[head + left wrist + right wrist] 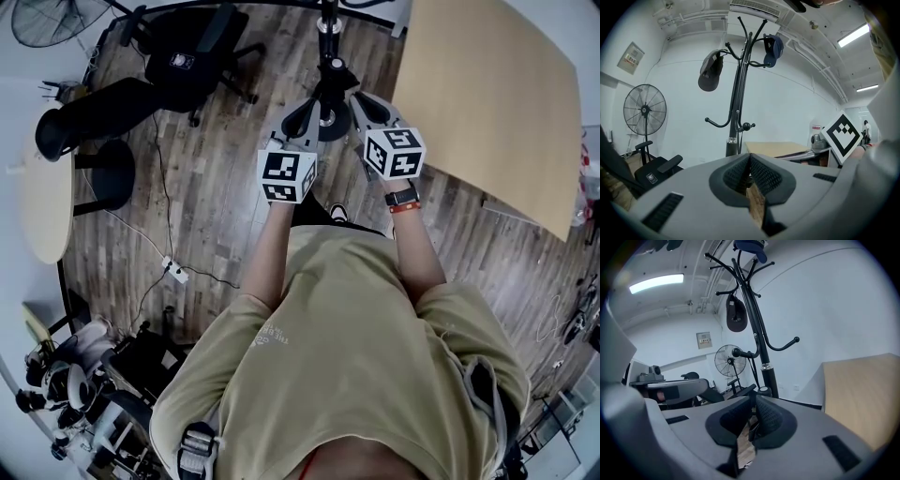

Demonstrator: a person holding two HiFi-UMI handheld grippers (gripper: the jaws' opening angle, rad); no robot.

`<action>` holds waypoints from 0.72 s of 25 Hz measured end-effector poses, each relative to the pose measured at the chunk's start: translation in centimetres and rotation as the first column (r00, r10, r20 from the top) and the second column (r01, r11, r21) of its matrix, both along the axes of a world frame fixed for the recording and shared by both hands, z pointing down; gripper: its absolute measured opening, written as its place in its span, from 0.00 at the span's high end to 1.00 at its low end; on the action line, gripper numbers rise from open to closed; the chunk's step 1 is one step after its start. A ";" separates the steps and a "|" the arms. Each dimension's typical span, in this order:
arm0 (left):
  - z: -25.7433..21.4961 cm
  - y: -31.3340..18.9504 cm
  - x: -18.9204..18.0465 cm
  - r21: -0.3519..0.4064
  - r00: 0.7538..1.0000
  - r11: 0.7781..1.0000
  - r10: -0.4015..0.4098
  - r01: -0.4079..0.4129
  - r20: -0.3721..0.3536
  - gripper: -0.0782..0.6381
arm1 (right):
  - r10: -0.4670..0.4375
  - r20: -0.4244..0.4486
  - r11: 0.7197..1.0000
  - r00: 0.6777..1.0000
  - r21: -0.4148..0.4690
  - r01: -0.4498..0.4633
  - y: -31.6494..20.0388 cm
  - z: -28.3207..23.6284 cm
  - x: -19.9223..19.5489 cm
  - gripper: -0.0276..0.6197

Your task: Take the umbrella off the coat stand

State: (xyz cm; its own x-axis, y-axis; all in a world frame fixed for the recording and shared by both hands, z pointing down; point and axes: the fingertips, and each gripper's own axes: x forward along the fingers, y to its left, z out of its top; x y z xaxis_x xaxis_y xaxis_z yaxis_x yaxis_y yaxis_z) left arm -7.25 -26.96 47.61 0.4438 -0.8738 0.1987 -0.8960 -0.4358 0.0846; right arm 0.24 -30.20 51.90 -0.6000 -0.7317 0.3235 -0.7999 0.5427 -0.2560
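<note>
The black coat stand (330, 124) rises just ahead of both grippers, its round base on the wooden floor. In the left gripper view the coat stand (738, 103) carries a dark cap (710, 71) and a blue cap (774, 47). Low on its pole is a thicker black section with a silver ring (765, 366). I cannot make out an umbrella for certain. My left gripper (305, 114) (750, 161) is shut and empty. My right gripper (367, 108) (753, 404) shows a narrow slit between its pads, with nothing in it.
A light wooden table (492, 94) stands to the right of the stand. Black office chairs (192, 47) and a round table (45, 202) are at the left. A power strip and cable (174, 272) lie on the floor. A standing fan (644, 110) is by the wall.
</note>
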 end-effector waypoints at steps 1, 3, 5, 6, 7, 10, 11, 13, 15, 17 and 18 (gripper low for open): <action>0.1 0.0 -0.1 -0.002 1.000 1.000 -0.001 0.001 -0.001 0.86 | -0.004 -0.003 1.000 1.000 -0.002 0.004 0.0 0.2 -0.1 0.91; 0.4 -0.1 -0.3 -0.008 1.000 1.000 -0.004 0.004 -0.008 0.86 | -0.013 -0.007 1.000 1.000 -0.006 0.013 -0.3 0.7 -0.1 0.90; 0.5 -0.5 -0.4 -0.014 1.000 1.000 -0.006 0.006 -0.023 0.86 | -0.022 -0.004 1.000 1.000 -0.012 0.022 -0.8 1.0 -0.2 0.89; 0.6 -0.8 -0.4 -0.017 1.000 1.000 -0.005 0.005 -0.025 0.86 | -0.025 -0.002 1.000 1.000 -0.015 0.025 -1.2 1.2 -0.2 0.88; 0.8 -1.0 -0.4 -0.019 1.000 1.000 -0.003 0.003 -0.024 0.86 | -0.028 0.003 0.999 1.000 -0.019 0.028 -1.6 1.4 -0.2 0.88; 1.0 -1.3 -0.2 -0.026 1.000 1.000 0.005 -0.006 -0.031 0.86 | -0.032 0.024 0.999 0.999 -0.032 0.033 -2.2 1.9 0.0 0.86; 1.0 -1.3 -0.2 -0.025 0.999 1.000 0.008 -0.009 -0.032 0.86 | -0.036 0.026 0.999 0.999 -0.035 0.037 -2.4 2.2 0.0 0.86; 1.0 -1.5 -0.1 -0.023 0.999 1.000 0.014 -0.015 -0.030 0.86 | -0.050 0.026 0.998 0.998 -0.041 0.051 -2.7 2.8 0.1 0.83; 1.1 -1.7 0.1 -0.023 0.999 1.000 0.017 -0.018 -0.030 0.86 | -0.066 0.023 0.997 0.998 -0.042 0.067 -3.0 3.3 0.1 0.81; 1.2 -1.8 0.2 -0.026 0.999 0.999 0.020 -0.021 -0.030 0.86 | -0.089 0.009 0.995 0.996 -0.038 0.090 -3.3 3.7 -0.1 0.79; 1.2 -1.8 0.2 -0.027 0.999 0.999 0.021 -0.022 -0.030 0.86 | -0.104 0.000 0.994 0.995 -0.035 0.104 -3.4 3.8 -0.2 0.77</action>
State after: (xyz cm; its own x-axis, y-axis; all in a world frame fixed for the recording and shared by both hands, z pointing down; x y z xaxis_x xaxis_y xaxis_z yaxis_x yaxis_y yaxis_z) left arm -7.06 -28.76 48.81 0.4687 -0.8582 0.2092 -0.8833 -0.4523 0.1233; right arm 0.03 -33.58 55.73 -0.6717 -0.6536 0.3488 -0.7400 0.6137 -0.2753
